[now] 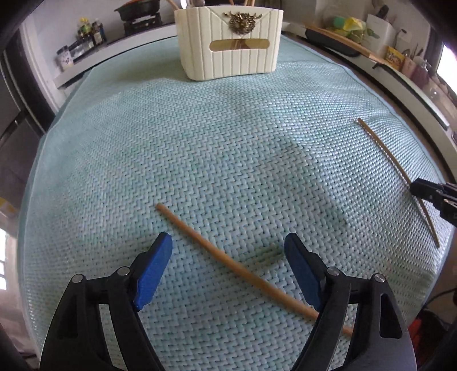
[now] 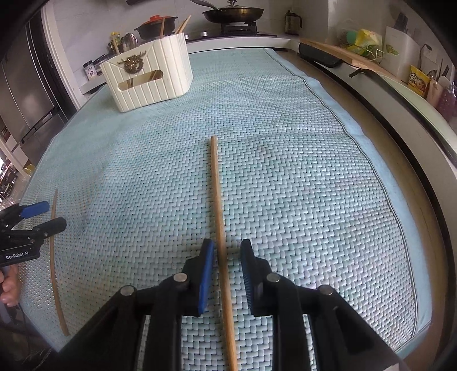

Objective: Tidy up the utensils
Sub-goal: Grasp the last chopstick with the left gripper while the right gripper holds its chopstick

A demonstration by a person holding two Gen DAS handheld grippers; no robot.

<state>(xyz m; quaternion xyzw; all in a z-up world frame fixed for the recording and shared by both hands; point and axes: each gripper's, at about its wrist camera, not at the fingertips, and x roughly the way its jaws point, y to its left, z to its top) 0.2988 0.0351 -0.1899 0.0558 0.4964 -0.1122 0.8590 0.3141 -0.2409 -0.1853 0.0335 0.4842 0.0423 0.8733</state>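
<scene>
Two wooden chopsticks lie on a teal woven mat [image 1: 228, 142]. One chopstick [image 1: 242, 269] runs diagonally between the blue pads of my left gripper [image 1: 228, 239], which is open wide and does not touch it. The other chopstick [image 2: 218, 205] lies straight ahead between the pads of my right gripper [image 2: 227, 244]. Those jaws are narrow, with a gap on each side of the stick. A cream ribbed holder [image 1: 228, 57] with a brass ornament stands upright at the far end, with utensil tips sticking out. In the right wrist view my left gripper [image 2: 42, 217] straddles its chopstick [image 2: 52, 271].
A kitchen counter curves round the far side and the right, with a stove and pans [image 2: 231, 12], bottles [image 1: 88, 31] and a wooden board [image 2: 337, 48]. A fridge [image 2: 25, 94] stands at the left. A person's hand [image 2: 8, 285] grips the left tool. The mat's edge [image 2: 357, 134] is at right.
</scene>
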